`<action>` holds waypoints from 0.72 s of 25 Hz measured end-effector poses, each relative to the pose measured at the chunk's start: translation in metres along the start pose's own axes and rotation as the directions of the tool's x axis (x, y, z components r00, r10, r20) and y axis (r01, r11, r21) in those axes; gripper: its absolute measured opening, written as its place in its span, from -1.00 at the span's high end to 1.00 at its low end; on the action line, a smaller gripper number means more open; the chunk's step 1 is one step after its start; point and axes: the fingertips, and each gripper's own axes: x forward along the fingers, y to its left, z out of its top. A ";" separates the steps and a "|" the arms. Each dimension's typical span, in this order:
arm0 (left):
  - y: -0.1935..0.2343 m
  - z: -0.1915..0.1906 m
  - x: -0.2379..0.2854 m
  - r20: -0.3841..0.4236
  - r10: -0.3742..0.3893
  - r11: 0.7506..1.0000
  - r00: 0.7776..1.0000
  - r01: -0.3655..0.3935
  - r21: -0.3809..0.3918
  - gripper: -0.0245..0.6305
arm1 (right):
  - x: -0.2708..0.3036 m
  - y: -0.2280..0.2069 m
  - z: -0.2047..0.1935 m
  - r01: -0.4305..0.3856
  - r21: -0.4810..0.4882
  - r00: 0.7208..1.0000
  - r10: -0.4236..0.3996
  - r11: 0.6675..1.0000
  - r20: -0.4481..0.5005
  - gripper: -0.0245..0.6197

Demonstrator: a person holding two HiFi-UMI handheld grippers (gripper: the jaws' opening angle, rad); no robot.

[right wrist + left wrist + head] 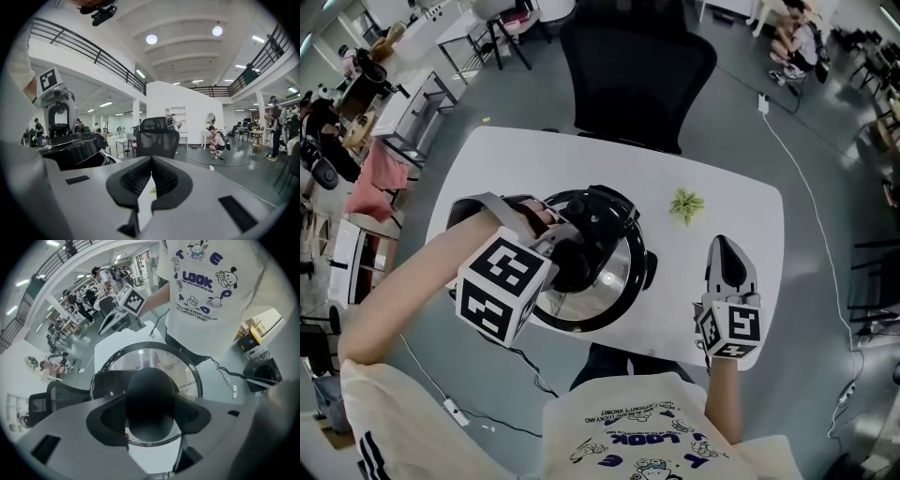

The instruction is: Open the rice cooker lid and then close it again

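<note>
Rice cooker (634,236) stands on the white table (534,159), left of its middle, and in the right gripper view its glass lid (595,292) looks tilted up. The left gripper (565,251) points steeply down with its jaws closed around the lid's black knob (150,399). The right gripper (725,248) hovers well to the cooker's right, jaws together and empty, near a small green sprig (686,204).
</note>
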 end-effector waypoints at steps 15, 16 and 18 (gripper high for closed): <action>0.020 -0.014 0.036 -0.045 -0.088 0.996 0.995 0.089 0.027 0.05 | 0.011 -0.016 -0.014 0.028 0.012 0.999 -0.028 1.000 -0.028 0.89; 0.021 -0.014 0.038 -0.049 -0.089 0.995 0.995 0.090 0.033 0.05 | 0.012 -0.016 -0.015 0.028 0.012 0.999 -0.028 1.000 -0.031 0.89; 0.023 -0.013 0.041 -0.053 -0.093 0.994 0.994 0.096 0.043 0.05 | 0.013 -0.016 -0.015 0.029 0.013 0.999 -0.028 1.000 -0.035 0.89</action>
